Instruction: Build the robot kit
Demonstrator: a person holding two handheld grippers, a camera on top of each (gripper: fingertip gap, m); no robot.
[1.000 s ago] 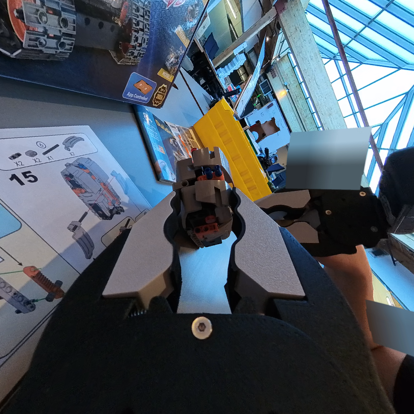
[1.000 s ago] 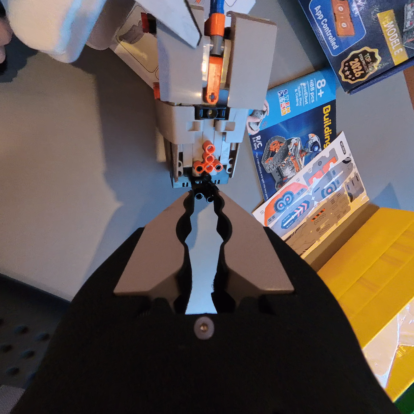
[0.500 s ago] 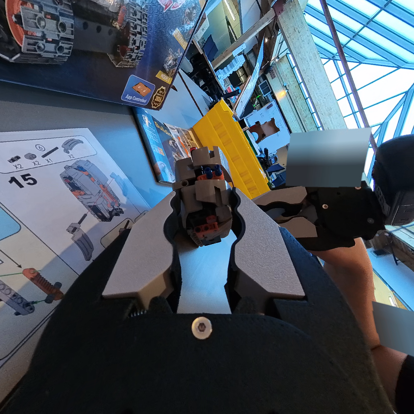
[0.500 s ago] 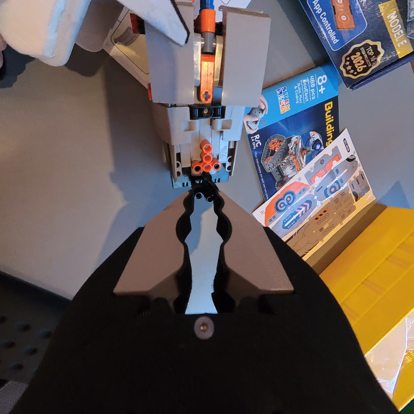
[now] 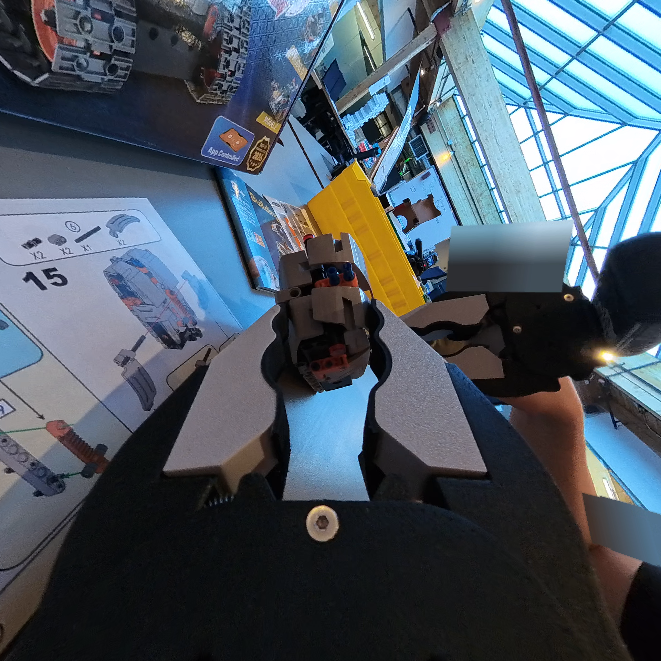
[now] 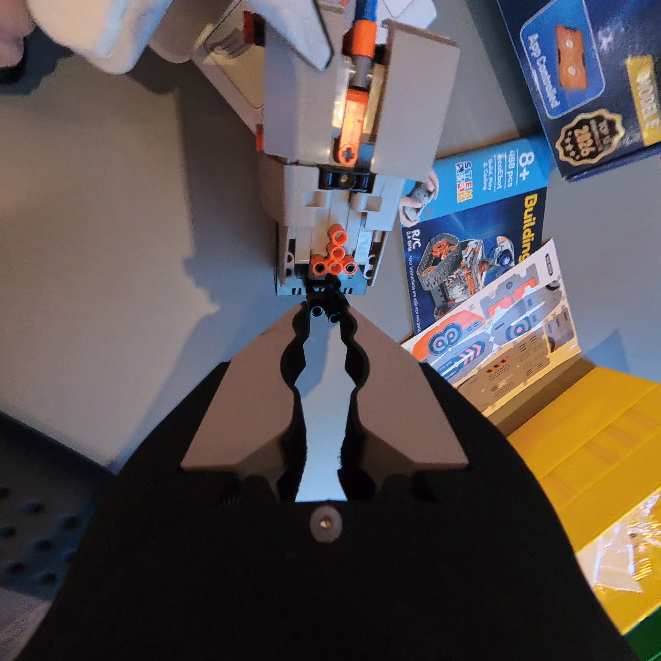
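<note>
My left gripper (image 5: 324,314) is shut on a grey brick model (image 5: 323,322) with orange and blue parts and holds it above the table. The model also shows in the right wrist view (image 6: 332,161), with the left gripper's grey finger (image 6: 297,32) on it at the top. My right gripper (image 6: 324,312) is shut on a small black pin piece (image 6: 324,312) at its fingertips, right against the model's lower end below orange connectors (image 6: 334,259). The right gripper also shows in the left wrist view (image 5: 461,332), just right of the model.
An open instruction sheet (image 5: 89,322) lies at left. A dark blue set box (image 6: 590,78), a blue booklet (image 6: 475,229) and a sticker sheet (image 6: 500,339) lie on the grey table (image 6: 89,250). A yellow bin (image 6: 590,465) stands at right. A person's forearm (image 5: 558,465) is at right.
The model has tilted slightly in the right wrist view and the background has shifted a little. Both grippers keep their hold.
</note>
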